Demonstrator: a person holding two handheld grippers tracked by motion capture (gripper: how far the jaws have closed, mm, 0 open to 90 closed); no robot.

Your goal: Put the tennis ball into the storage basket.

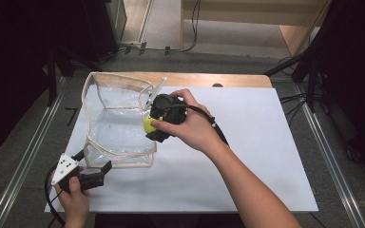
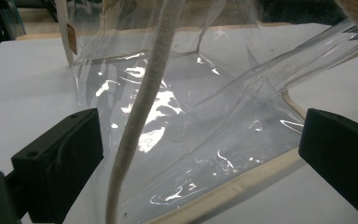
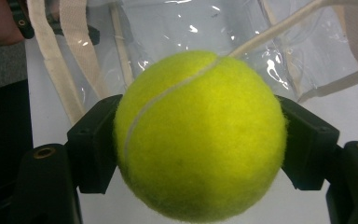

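"Where is the ball?"

"Your right gripper (image 3: 200, 140) pinches the yellow tennis ball (image 3: 200, 135) just right of the clear bag (image 1: 116, 118), on the white sheet (image 1: 247, 156)."

"And my left gripper (image 2: 200, 154)?"

"Its jaws are spread wide at the bag's near left corner."

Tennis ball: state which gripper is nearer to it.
Right. The right gripper clamps the tennis ball between its jaws; the left gripper sits apart, open, at the bag's near corner.
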